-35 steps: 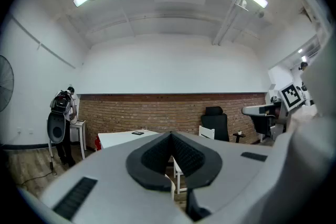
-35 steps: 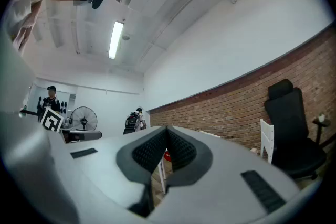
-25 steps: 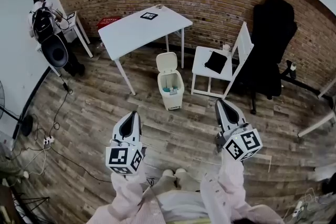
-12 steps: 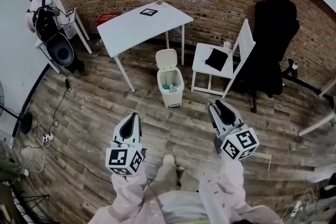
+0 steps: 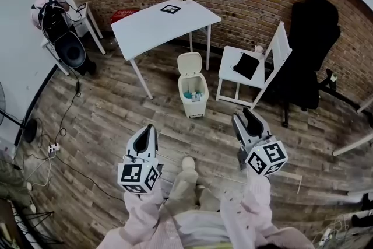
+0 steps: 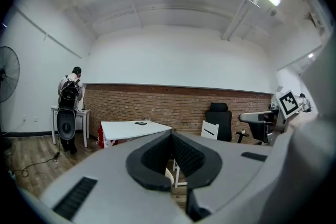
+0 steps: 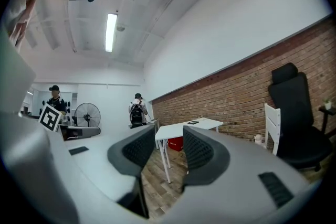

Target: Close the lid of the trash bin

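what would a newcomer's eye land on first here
The cream trash bin in the middle of the wood floor, its lid standing open, between the white table and a white chair. Nearer the camera two grippers point toward it: the left gripper shut, the right gripper empty, its jaws just having opened.

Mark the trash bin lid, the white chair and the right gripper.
trash bin lid [image 5: 190,63], head view, middle of the raised lid.
white chair [image 5: 282,44], head view, backrest.
right gripper [image 5: 245,117], head view, between its fingertips.
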